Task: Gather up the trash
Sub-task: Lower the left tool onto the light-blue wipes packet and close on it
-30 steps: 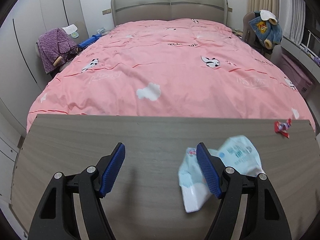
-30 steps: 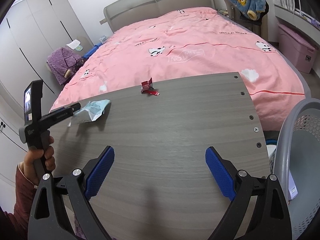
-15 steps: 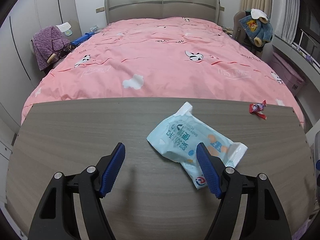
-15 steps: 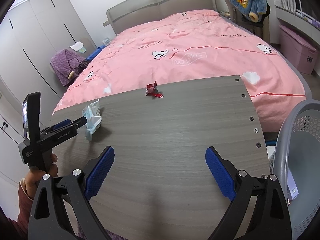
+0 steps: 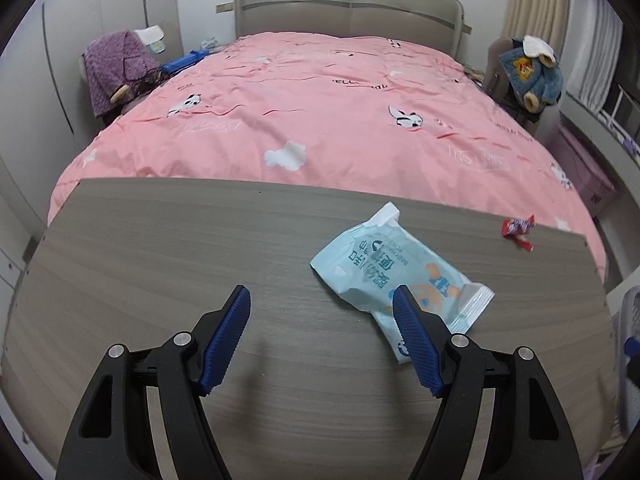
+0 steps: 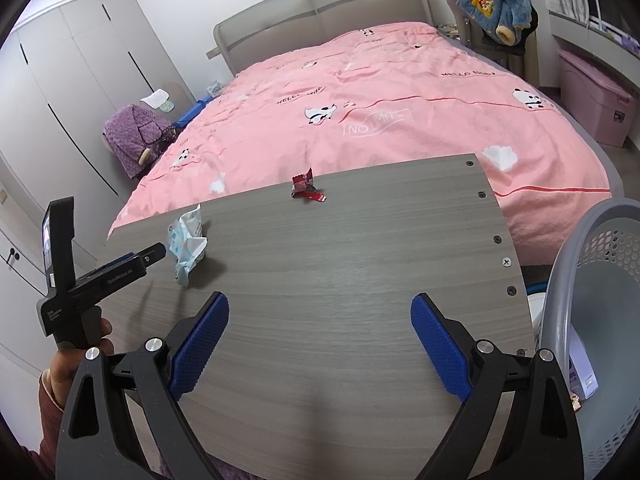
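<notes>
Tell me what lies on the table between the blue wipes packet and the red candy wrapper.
Nothing: in both wrist views only bare grey tabletop separates the wipes packet from the candy wrapper.

Wipes packet (image 5: 394, 270) left of candy wrapper (image 5: 519, 230) on table (image 5: 160, 248).

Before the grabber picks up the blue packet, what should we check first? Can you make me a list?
1. Left gripper open: ok, nothing between its pads.
2. Blue packet reachable: ok, it lies flat on the table by the left gripper's right finger.
3. Packet centred between the fingers: not ok, it sits off to the right.
4. Right gripper free: ok, open and empty.
5. Basket ready: ok, it stands at the table's right edge.
6. Other trash left: the red wrapper is near the far edge, untouched.
</notes>
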The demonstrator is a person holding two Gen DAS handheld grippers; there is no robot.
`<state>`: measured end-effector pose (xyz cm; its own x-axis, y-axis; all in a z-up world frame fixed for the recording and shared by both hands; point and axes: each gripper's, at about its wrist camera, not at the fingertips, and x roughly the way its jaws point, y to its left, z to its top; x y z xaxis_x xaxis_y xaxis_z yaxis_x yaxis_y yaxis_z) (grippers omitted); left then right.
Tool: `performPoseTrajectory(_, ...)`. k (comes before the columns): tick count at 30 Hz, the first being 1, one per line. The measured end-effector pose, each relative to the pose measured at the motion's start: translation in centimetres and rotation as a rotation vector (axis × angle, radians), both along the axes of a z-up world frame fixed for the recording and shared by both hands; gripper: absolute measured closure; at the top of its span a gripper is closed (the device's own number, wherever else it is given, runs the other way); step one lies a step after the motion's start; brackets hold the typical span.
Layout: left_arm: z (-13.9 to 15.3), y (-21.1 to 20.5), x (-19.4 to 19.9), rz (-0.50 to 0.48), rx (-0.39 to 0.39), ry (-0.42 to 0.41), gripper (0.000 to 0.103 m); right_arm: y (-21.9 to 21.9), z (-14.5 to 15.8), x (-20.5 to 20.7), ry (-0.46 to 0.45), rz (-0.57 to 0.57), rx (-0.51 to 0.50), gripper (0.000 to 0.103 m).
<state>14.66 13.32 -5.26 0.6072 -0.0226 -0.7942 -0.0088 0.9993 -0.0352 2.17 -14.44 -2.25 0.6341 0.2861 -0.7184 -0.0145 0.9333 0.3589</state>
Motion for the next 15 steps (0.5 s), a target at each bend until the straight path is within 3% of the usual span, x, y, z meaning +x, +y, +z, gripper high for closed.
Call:
performPoseTrajectory(8,1.8,-2.7,0.3,0.03,-0.103,-0.012,0.032,-0.5,0.0,-0.2,-0.001,0.0,0.016,0.012)
performPoseTrajectory(15,0.5,-5.2,2.1,0.058,-0.036,0.015,0.032,-1.6,0.0,-0.4,-0.004,-0.019,0.031,0.012)
